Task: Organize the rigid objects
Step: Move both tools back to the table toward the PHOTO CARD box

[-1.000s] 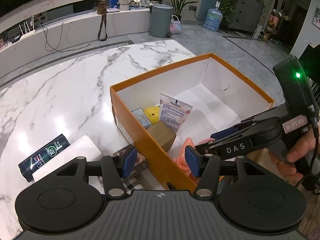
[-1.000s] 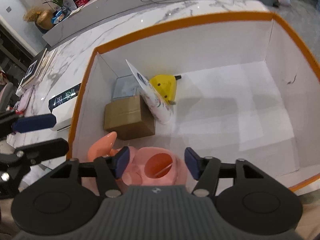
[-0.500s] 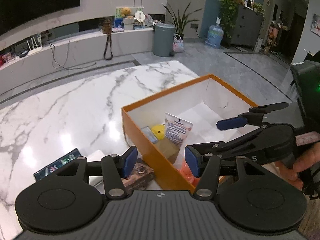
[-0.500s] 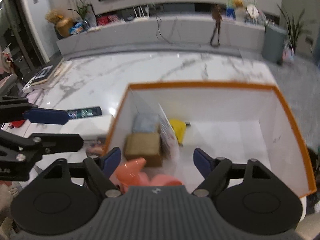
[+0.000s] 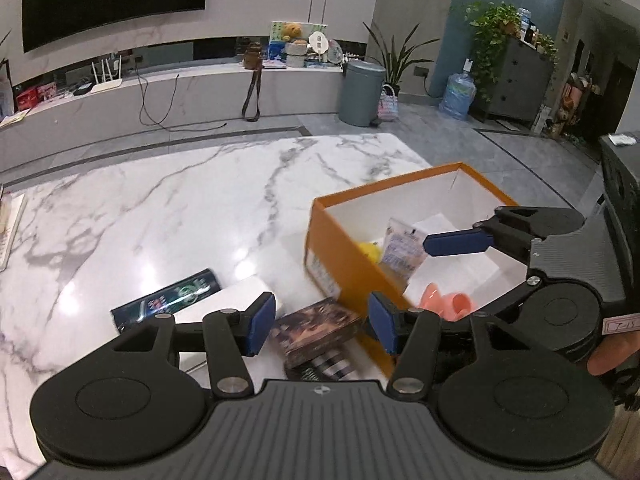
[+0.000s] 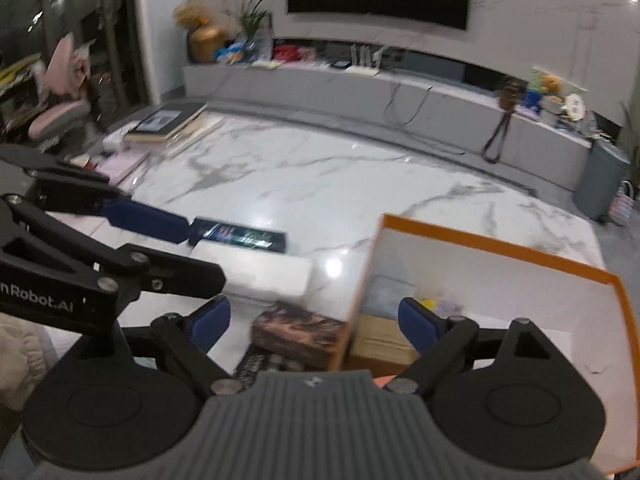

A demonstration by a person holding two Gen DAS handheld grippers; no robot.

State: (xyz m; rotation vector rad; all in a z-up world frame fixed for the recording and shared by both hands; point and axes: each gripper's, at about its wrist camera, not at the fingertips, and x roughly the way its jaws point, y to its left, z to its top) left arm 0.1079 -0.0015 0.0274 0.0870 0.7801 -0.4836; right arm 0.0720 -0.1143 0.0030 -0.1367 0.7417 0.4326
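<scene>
An orange box (image 5: 344,268) with a white inside stands on the marble table (image 5: 180,208). In it lie a pink object (image 5: 444,304), a yellow toy (image 5: 370,250), a printed packet (image 5: 400,246) and a brown carton (image 6: 380,346). Left of the box lie a dark patterned box (image 5: 316,330), a white box (image 5: 232,300) and a dark green-printed box (image 5: 168,298). My left gripper (image 5: 322,322) is open and empty above the patterned box. My right gripper (image 6: 314,320) is open and empty over the orange box's left wall (image 6: 360,292).
Books and papers (image 6: 168,124) are stacked at the table's far left corner. A low grey bench (image 5: 180,92) runs behind the table, with a grey bin (image 5: 360,92) beside it. The table edge falls off behind the orange box.
Both grippers have risen and pulled back from the orange box. The right gripper let go of the pink object, which now lies in the box, and swung left toward the table.
</scene>
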